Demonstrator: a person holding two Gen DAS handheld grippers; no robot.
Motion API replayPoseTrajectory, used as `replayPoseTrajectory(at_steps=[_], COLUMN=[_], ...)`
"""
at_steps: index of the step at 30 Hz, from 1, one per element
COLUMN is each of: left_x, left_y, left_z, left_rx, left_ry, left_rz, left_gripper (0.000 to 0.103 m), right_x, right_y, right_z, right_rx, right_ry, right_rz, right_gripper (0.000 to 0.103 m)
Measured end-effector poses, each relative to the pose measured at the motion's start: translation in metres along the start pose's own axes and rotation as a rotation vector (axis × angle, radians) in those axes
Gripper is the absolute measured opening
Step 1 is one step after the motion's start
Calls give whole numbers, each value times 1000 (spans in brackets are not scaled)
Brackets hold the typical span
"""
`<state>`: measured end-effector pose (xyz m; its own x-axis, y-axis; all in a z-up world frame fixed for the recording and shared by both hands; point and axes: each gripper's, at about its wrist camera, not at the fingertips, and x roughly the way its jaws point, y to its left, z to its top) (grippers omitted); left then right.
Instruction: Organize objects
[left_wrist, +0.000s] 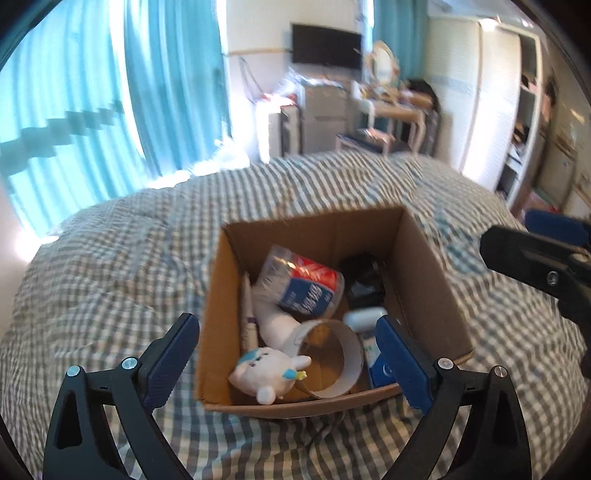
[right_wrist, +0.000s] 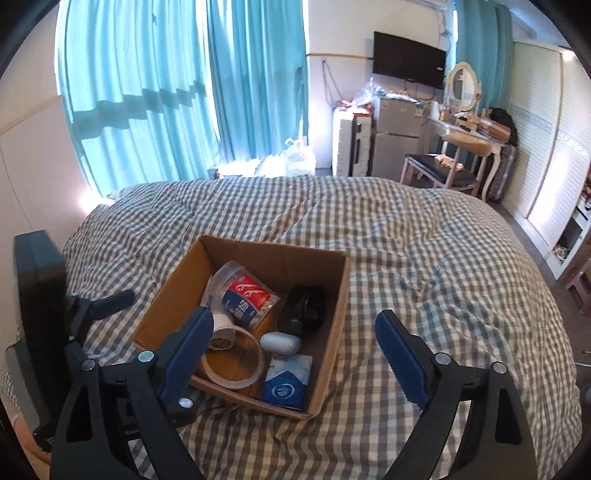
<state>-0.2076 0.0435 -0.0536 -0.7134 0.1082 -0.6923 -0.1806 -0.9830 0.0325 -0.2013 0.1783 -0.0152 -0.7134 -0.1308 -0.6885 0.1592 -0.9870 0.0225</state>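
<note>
An open cardboard box (left_wrist: 424, 266) (right_wrist: 332, 332) sits on the checked bed. Inside lie a clear tub with a red and blue label (left_wrist: 303, 284) (right_wrist: 247, 291), a tape roll (left_wrist: 340, 358) (right_wrist: 232, 362), a white plush toy (left_wrist: 266, 373), a white bottle (left_wrist: 273, 325), a black object (left_wrist: 362, 277) (right_wrist: 303, 310), a white capsule case (right_wrist: 280, 343) and a blue tissue pack (right_wrist: 284, 384). My left gripper (left_wrist: 288, 354) is open above the box's near edge, empty. My right gripper (right_wrist: 295, 347) is open above the box's near right side, empty.
The grey and white checked duvet (right_wrist: 424, 258) covers the bed all around the box. Blue curtains (right_wrist: 147, 92) hang behind. A small fridge (right_wrist: 395, 136), a dressing table (right_wrist: 469, 136) and a stool (right_wrist: 436, 166) stand beyond the bed's far end. White wardrobes (left_wrist: 491, 103) line the right.
</note>
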Motion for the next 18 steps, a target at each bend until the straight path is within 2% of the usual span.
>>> replayPoseTrajectory(at_steps=[8,18], left_x=[-52,-130], left_y=[2,8], left_z=[10,17], left_rx=[-27,-47], left_ry=[-82,-211], left_rz=[34,62], left_gripper=[99,100], right_x=[-48,-114], right_y=[-7,-1], right_z=[-1,-1], right_rx=[52,45], right_ry=[-82,-198], right_rz=[-38,-57], right_gripper=[93,95])
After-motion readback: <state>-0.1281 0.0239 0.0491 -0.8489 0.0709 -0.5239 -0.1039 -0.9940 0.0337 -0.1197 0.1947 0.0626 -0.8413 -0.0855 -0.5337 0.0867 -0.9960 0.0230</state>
